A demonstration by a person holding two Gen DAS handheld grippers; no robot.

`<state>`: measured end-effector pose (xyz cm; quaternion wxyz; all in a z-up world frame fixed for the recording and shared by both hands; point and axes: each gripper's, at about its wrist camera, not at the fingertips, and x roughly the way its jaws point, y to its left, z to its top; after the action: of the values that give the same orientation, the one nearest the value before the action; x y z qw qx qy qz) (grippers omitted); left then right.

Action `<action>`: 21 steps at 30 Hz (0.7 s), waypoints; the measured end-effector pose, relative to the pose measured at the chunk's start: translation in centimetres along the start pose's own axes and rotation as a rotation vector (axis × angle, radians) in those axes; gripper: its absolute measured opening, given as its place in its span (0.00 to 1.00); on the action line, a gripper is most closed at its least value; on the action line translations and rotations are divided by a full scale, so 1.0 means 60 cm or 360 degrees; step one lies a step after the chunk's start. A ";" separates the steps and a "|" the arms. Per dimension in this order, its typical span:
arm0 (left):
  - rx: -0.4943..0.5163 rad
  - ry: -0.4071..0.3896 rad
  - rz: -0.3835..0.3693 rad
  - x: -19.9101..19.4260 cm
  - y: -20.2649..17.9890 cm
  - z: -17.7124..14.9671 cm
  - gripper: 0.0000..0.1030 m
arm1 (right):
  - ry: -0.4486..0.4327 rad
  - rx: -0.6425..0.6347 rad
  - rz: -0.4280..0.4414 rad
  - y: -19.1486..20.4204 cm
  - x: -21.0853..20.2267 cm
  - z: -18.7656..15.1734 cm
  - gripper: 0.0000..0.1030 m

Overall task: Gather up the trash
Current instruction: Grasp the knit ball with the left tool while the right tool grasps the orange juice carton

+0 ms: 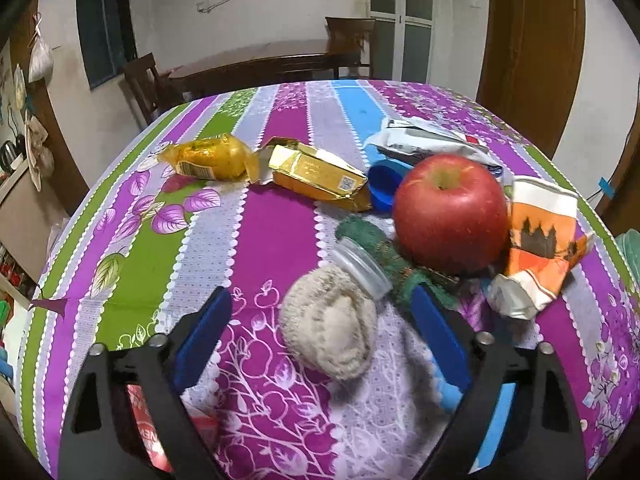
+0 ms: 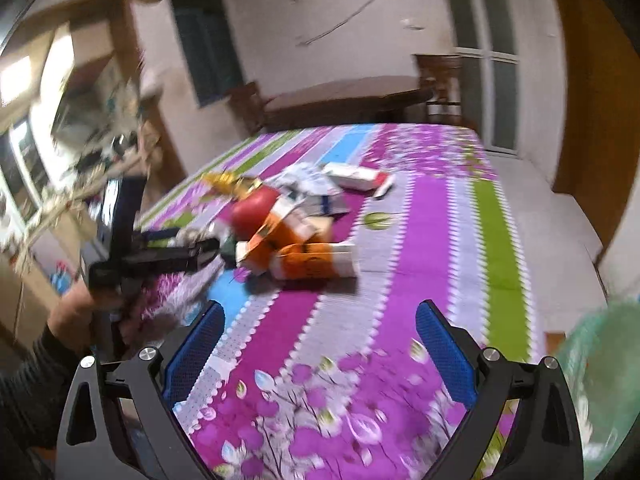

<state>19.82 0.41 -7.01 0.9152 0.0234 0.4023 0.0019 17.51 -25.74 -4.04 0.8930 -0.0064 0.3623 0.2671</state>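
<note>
One beige puff (image 1: 329, 334) between open left fingers (image 1: 208, 334), one apple (image 1: 450, 213), two gold wrappers (image 1: 320, 174); right fingers (image 2: 444, 354) open.

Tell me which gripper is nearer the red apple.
Left. The left gripper is at the pile, the red apple just beyond its right finger. The right gripper hangs over bare cloth, well short of the pile.

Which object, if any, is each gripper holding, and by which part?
Neither holds anything. The left gripper stands open around a beige ball without its pads pressing it. The right gripper is open over bare tablecloth.
</note>
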 end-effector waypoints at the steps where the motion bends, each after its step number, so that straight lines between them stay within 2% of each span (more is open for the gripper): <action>1: -0.0003 0.0054 -0.0036 0.009 0.002 -0.001 0.54 | 0.0045 -0.0080 0.0000 0.007 0.018 0.007 0.93; 2: -0.0017 0.0103 -0.0072 0.018 0.005 -0.005 0.47 | 0.0107 -0.0203 -0.0025 0.017 0.039 0.018 0.92; 3: -0.0037 0.0134 -0.0112 0.023 0.009 -0.006 0.45 | 0.0157 -0.0315 -0.0053 0.024 0.057 0.025 0.91; 6: -0.0042 0.0130 -0.0135 0.021 0.010 -0.008 0.44 | 0.0292 -0.0647 -0.0092 0.045 0.105 0.048 0.85; 8: -0.0038 0.0130 -0.0140 0.021 0.009 -0.008 0.43 | 0.0363 -0.0776 -0.0066 0.050 0.131 0.065 0.83; 10: -0.0044 0.0129 -0.0152 0.021 0.010 -0.009 0.43 | 0.0458 -0.0884 -0.0055 0.056 0.164 0.083 0.77; 11: -0.0053 0.0127 -0.0161 0.020 0.012 -0.010 0.43 | 0.0492 -0.0903 -0.0063 0.054 0.174 0.088 0.74; 13: -0.0063 0.0126 -0.0172 0.023 0.013 -0.008 0.43 | 0.0575 -0.0908 -0.0048 0.052 0.197 0.094 0.57; 15: -0.0066 0.0124 -0.0180 0.022 0.014 -0.010 0.42 | 0.0620 -0.0924 -0.0051 0.054 0.215 0.091 0.52; 17: -0.0073 0.0121 -0.0194 0.022 0.017 -0.010 0.42 | 0.0616 -0.0916 -0.0046 0.056 0.216 0.082 0.45; 19: -0.0077 0.0116 -0.0202 0.023 0.018 -0.008 0.41 | 0.0571 -0.0896 -0.0069 0.062 0.211 0.074 0.32; 20: -0.0078 0.0105 -0.0207 0.021 0.018 -0.009 0.40 | 0.0543 -0.0862 -0.0063 0.065 0.205 0.070 0.29; 21: -0.0077 0.0092 -0.0212 0.018 0.018 -0.009 0.40 | 0.0512 -0.0839 -0.0062 0.071 0.199 0.062 0.11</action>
<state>20.17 1.51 -8.10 0.9016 -0.0256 0.4292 -0.0486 24.97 -15.70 -8.28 0.7967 -0.2868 0.4170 0.3304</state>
